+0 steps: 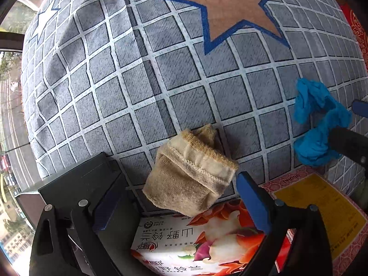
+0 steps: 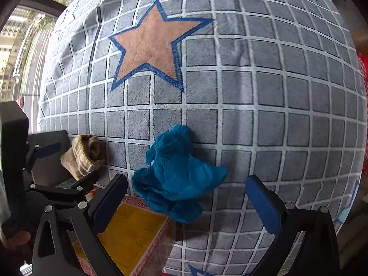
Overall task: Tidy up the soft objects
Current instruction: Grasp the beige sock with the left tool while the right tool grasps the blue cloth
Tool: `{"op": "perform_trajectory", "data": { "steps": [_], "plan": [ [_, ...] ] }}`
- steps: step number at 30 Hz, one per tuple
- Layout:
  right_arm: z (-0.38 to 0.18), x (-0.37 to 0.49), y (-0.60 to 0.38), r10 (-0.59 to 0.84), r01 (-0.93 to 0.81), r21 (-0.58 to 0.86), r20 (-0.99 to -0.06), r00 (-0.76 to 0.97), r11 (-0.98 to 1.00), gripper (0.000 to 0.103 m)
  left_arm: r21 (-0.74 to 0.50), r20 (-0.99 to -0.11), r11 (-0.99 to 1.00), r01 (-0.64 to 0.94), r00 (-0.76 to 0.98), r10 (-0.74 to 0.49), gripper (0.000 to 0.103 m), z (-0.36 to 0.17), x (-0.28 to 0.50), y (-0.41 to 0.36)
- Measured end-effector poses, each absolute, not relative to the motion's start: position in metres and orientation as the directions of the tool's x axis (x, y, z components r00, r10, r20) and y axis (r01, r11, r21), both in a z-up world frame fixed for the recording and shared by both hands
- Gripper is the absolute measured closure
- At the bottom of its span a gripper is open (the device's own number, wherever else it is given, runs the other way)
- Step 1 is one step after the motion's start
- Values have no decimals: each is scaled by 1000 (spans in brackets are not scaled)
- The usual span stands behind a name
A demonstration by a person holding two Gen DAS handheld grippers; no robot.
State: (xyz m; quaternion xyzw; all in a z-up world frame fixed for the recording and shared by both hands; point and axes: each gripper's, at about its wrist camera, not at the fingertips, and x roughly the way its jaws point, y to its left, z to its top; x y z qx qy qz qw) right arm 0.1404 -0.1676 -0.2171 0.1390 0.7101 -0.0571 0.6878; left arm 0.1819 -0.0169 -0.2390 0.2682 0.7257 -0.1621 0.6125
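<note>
A tan sock (image 1: 191, 172) lies crumpled on the grey checked blanket (image 1: 128, 73). My left gripper (image 1: 181, 197) stands open above it. The sock sits between the blue pads (image 1: 251, 197) and neither pad presses on it. To its right lies a crumpled blue cloth (image 1: 317, 124). In the right wrist view this blue cloth (image 2: 177, 177) lies between the wide-apart fingers of my right gripper (image 2: 187, 201), which is open and clear of it. The tan sock (image 2: 85, 154) and the left gripper (image 2: 69, 164) show at the left of that view.
An orange star with a blue outline (image 1: 220, 11) is printed on the blanket. At the near edge lie a flower-printed box (image 1: 184, 241), a yellow-and-red box (image 1: 322, 207) and a dark box (image 1: 80, 179). A window (image 1: 11, 115) is on the left.
</note>
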Motion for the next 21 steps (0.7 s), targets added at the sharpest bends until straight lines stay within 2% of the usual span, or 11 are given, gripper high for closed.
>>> {"op": "perform_trajectory", "data": {
  "steps": [3, 7, 8, 11, 14, 21],
  "plan": [
    [-234, 147, -158, 34, 188, 22, -997, -63, 982, 0, 93, -974, 812, 577, -116, 194, 5, -247, 183, -16],
    [-234, 135, -176, -210, 171, -222, -974, -83, 960, 0, 83, -976, 825, 559, -121, 180, 5, -255, 185, -20],
    [-234, 130, -187, -206, 201, -220, -974, -90, 955, 0, 79, -976, 829, 554, -126, 177, 5, -257, 185, -20],
    [-230, 119, -213, -83, 296, -100, -994, -70, 950, 0, 64, -977, 841, 536, -138, 163, 5, -264, 185, -23],
    [-226, 115, -215, -29, 293, -40, -999, -40, 955, 0, 44, -976, 857, 513, -160, 146, 5, -277, 181, -22],
    [-243, 110, -191, -45, 227, -64, -995, -89, 972, 0, 11, -977, 868, 497, -181, 116, 3, -295, 186, -27]
  ]
}}
